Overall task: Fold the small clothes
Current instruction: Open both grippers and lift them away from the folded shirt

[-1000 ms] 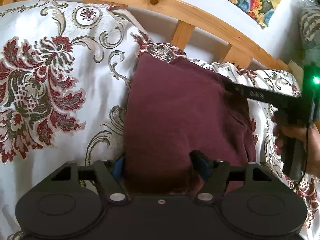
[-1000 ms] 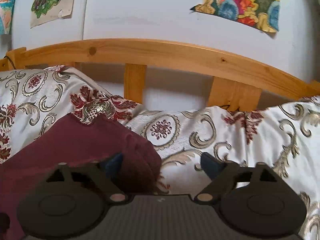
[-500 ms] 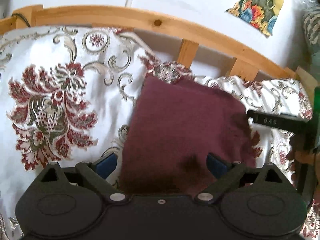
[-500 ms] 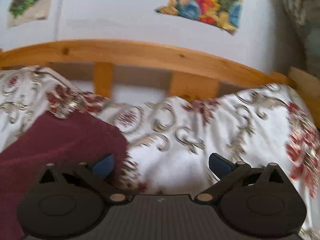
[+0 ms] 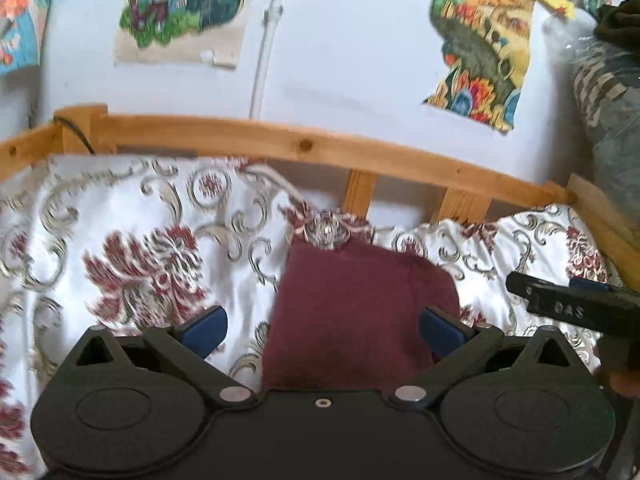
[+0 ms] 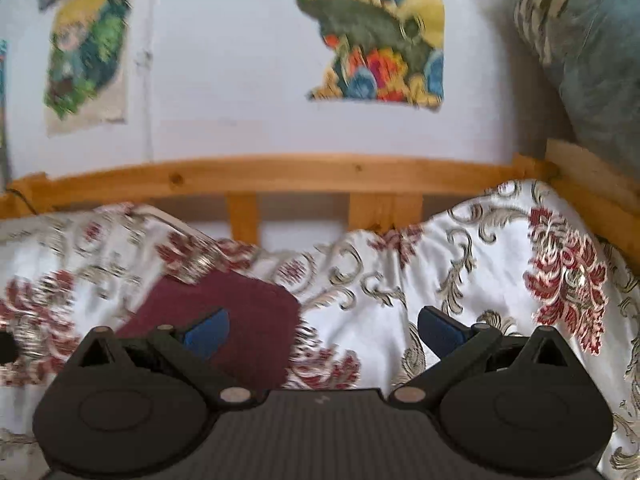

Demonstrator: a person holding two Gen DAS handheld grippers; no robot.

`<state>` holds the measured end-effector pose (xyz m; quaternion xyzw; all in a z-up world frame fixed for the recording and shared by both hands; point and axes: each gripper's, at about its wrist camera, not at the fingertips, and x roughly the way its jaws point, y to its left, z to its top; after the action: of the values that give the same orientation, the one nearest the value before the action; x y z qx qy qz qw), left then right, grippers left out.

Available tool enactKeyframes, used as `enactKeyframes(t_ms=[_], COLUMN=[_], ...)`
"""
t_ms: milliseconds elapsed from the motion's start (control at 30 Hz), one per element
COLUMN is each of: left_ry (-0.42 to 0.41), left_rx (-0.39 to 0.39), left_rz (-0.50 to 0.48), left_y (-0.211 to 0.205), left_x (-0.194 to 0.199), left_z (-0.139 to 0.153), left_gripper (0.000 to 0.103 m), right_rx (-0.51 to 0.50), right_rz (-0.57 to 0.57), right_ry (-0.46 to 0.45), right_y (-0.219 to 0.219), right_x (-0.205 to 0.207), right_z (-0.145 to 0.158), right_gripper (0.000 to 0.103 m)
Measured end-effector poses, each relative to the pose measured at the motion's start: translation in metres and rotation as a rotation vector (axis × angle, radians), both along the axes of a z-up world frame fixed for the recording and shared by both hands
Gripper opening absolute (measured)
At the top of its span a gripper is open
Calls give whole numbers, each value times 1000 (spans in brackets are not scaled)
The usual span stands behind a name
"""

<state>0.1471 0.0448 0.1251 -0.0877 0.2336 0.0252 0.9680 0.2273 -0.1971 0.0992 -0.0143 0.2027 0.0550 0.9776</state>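
Left wrist view: left gripper, jaws just opened wide, hangs released above the folded maroon garment; right gripper likewise released.

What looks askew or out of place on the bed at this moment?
Little stands out. The dark maroon folded garment lies flat on the floral white bedspread, its far edge tucked under a rumpled fold of that cover. Both the left gripper and right gripper are open, holding nothing.
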Motion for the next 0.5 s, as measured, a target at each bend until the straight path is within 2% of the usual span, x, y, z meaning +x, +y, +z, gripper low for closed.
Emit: enactKeyframes(t_ms=[233, 500], left_ry=[-86, -117], left_rx=[62, 110], left_rz=[23, 53], left_y=[0, 6], left_x=[-50, -109], left_z=[37, 48], left_gripper=[102, 102], right_rx=[12, 33], right_rz=[57, 113], right_ry=[-105, -163], right_y=[7, 9], right_x=[-65, -133], right_z=[33, 52], right_gripper=[103, 103])
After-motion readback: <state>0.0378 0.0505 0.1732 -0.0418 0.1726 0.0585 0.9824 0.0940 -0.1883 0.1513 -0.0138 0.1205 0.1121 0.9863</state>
